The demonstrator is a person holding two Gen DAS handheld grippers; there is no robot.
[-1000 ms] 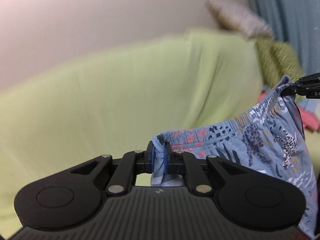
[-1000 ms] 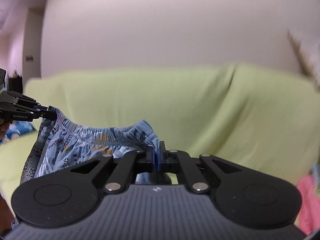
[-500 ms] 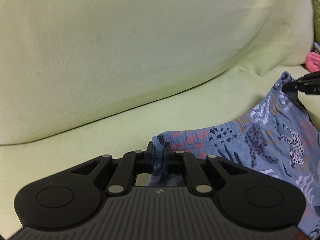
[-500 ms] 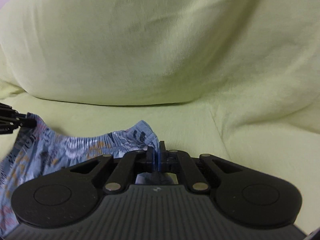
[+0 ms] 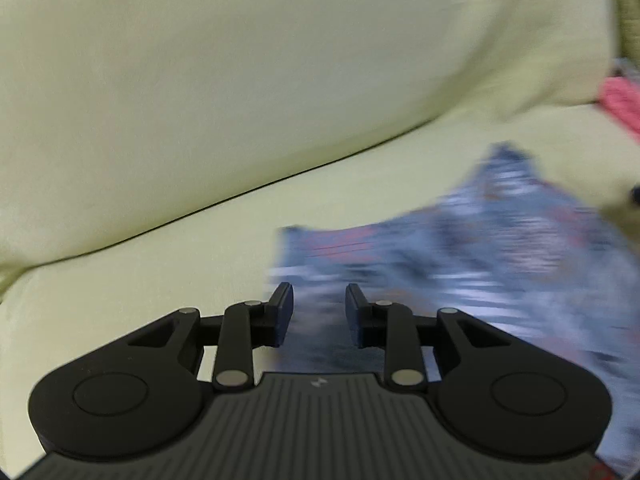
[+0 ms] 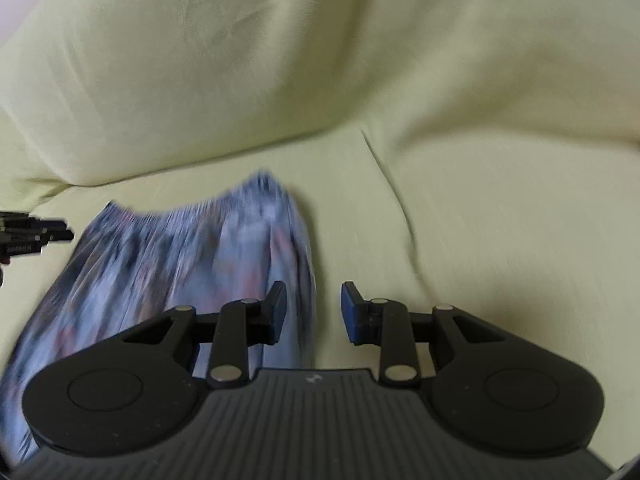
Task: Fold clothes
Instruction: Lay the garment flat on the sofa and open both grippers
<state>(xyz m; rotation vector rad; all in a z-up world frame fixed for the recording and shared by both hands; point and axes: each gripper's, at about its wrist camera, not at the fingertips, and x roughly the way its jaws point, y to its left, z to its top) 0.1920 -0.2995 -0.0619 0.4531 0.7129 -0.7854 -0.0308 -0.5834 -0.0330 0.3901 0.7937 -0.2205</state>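
Note:
Blue patterned shorts (image 5: 460, 256) lie on the yellow-green sofa seat, blurred by motion. In the left wrist view my left gripper (image 5: 319, 312) is open, its fingers apart over the shorts' left waistband corner. In the right wrist view the same shorts (image 6: 160, 264) spread to the left, and my right gripper (image 6: 313, 312) is open just over their right edge. The left gripper's tips (image 6: 36, 234) show at the far left of the right wrist view, beside the waistband.
The sofa backrest (image 5: 240, 80) rises behind the seat (image 6: 480, 240), both under a yellow-green cover with a few creases. A pink garment (image 5: 620, 104) lies at the far right of the seat.
Both grippers came down from in front of the backrest to the seat, then opened and let go of the waistband. The shorts now lie on the sofa.

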